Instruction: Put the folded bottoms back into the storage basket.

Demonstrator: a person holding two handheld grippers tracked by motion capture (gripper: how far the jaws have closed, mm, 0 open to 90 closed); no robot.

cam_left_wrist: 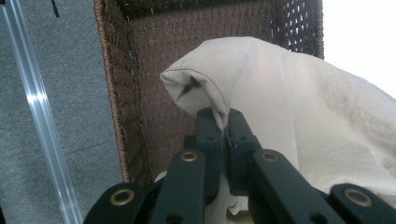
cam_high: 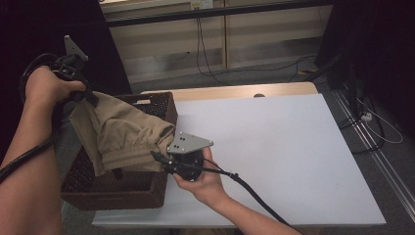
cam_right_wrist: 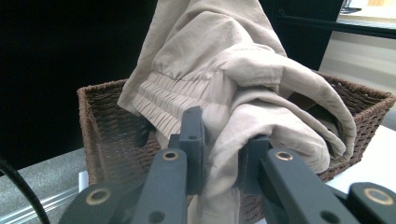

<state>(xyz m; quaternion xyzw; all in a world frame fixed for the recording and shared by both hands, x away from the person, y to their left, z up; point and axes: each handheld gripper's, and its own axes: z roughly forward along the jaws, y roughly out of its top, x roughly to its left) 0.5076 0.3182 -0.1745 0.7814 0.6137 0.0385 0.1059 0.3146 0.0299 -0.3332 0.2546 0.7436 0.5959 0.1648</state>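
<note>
The left tool (cam_high: 89, 96) is clamped on a hem of the beige trousers (cam_high: 125, 134), lifted above the brown basket (cam_high: 117, 193). The right tool (cam_high: 159, 157) pinches their gathered waistband. The trousers hang between both over the basket at the table's (cam_high: 274, 147) left edge.

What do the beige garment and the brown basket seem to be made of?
Beige garment: it looks like a thin woven fabric, maybe cotton or a blend, with a matte finish. It folds softly, has stitched seams and a gathered elastic band. Brown basket: it looks like woven wicker or rattan, possibly a synthetic imitation. The walls show an open weave with small holes, dark brown and dull.
</note>
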